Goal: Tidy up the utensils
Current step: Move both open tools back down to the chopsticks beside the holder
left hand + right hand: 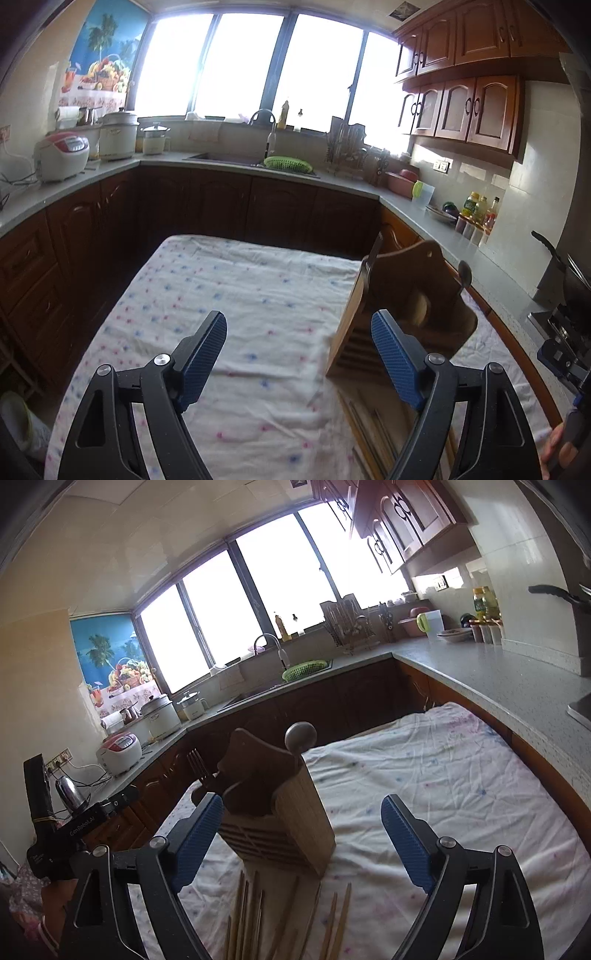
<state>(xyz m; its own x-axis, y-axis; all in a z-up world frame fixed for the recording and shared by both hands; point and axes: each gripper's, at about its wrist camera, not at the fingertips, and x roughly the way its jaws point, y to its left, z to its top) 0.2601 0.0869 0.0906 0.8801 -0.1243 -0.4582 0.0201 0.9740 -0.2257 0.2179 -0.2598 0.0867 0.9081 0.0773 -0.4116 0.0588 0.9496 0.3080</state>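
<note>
Standing on the cloth, the wooden holder carries a fork at its left and a spoon at its right. Chopsticks lie on the cloth just before the holder. Left gripper and right gripper: jaws apart, nothing between them.

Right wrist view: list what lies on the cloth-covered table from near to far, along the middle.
Loose wooden chopsticks lying flat → slatted wooden utensil holder standing upright → round grey spoon bowl sticking up from the holder's top.
</note>
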